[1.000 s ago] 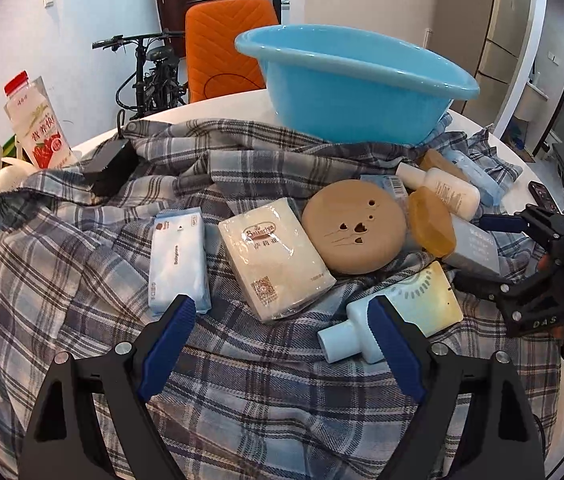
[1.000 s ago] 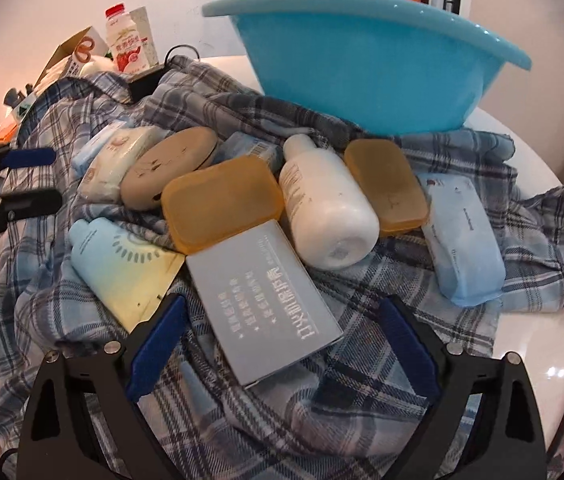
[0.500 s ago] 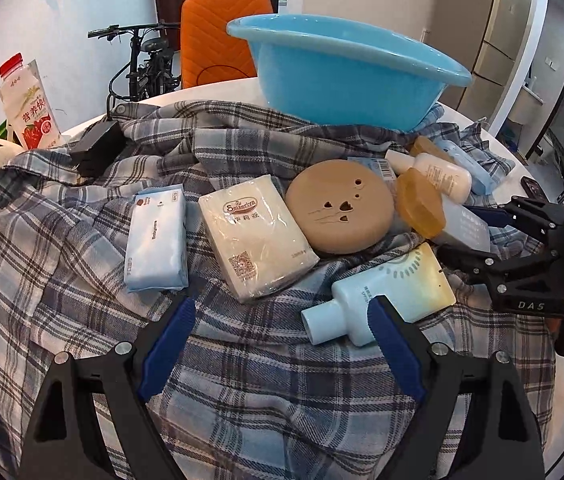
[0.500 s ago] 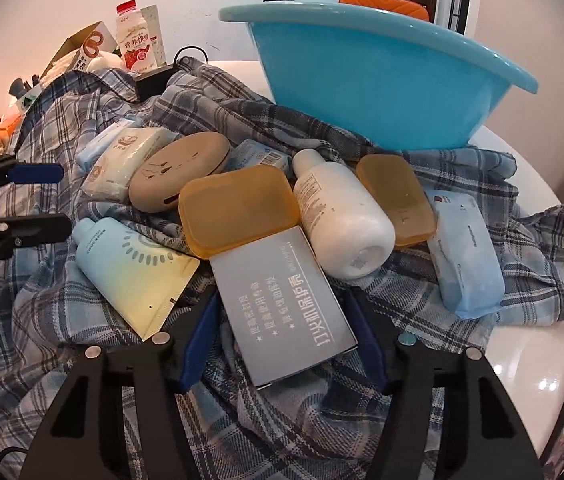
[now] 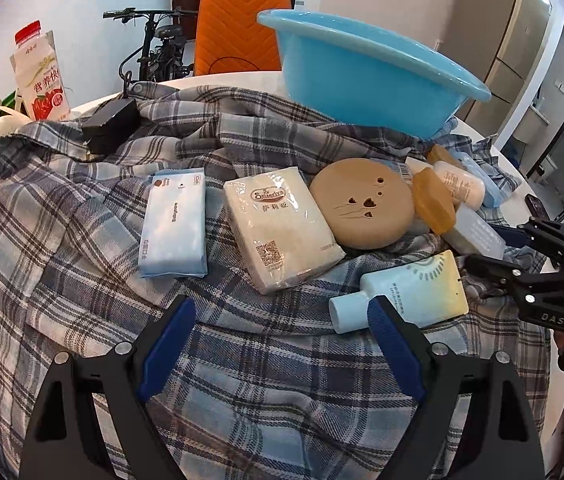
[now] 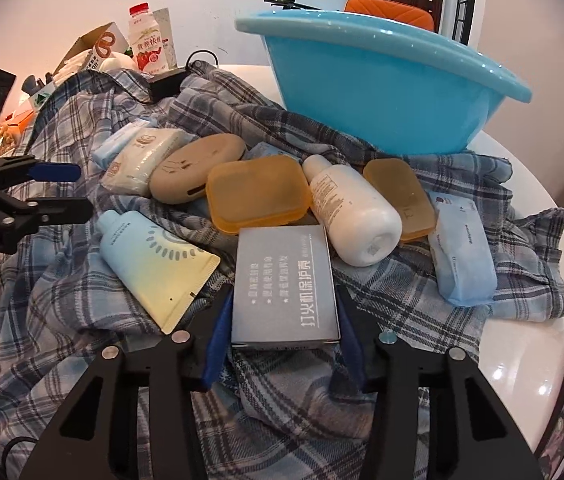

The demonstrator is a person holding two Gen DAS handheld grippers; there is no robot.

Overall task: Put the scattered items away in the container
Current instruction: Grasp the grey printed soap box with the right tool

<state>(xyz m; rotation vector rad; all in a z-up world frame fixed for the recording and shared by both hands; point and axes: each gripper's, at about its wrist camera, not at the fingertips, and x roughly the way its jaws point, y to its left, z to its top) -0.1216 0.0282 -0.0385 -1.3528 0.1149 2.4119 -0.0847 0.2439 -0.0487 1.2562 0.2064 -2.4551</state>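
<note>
- right gripper (image 6: 284,334): jaws closing on the grey box (image 6: 284,280), blue pads hard against both long sides at its near end. Reads as gripped or almost.
- Box lies flat on the plaid shirt (image 6: 82,280), far end butting the amber soap case (image 6: 256,196) and the white bottle (image 6: 352,216).
- Handling guess: stiff light card, straight edges, side pinch is fine. Squeeze too hard and it may dent.
- left gripper (image 5: 280,344): jaws wide, nothing between them, hanging over bare cloth just short of the pale blue tube (image 5: 402,294).
- Tube looks soft and slick; I'd take it across the flat body, not the cap.
- Beyond: tissue pack (image 5: 280,228), wipes pack (image 5: 174,222), round tan case (image 5: 362,204). Packs squashy, light.
- Far: blue basin (image 6: 382,80), upright on the shirt's back edge, contents not visible.
</note>
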